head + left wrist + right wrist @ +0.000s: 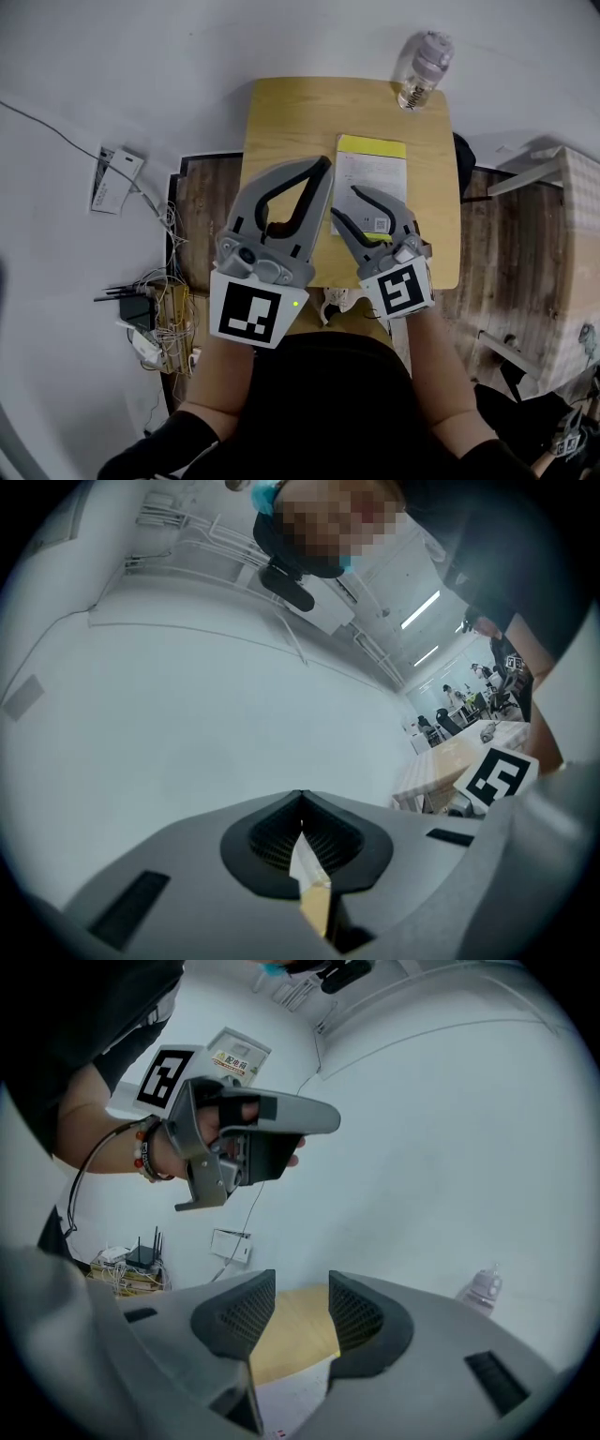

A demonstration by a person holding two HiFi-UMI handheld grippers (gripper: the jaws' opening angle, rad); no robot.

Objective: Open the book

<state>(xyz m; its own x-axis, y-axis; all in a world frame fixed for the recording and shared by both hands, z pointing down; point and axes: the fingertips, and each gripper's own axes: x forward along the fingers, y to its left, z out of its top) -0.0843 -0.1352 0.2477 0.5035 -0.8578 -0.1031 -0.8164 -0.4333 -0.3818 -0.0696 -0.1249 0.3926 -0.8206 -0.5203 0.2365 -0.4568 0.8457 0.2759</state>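
Over the desk's (pixel 281 122) near edge, you held left tongs (pixel 324 167) pressed together, right tongs (pixel 345 203) parted, empty. Book (pixel 373 173) lay closed mid-desk; opening unstarted, next probably catch the cover edge.

The head camera is looking steeply down from well above the worktop (pixel 281 122), with the left gripper (pixel 323 167) and right gripper (pixel 345 203) close at lower centre. The left gripper's camera is pointing up at a pale wall (pixel 234 714). The right gripper's camera is looking low across the worktop, sharing it and the bottle (pixel 422 70) with the head view.
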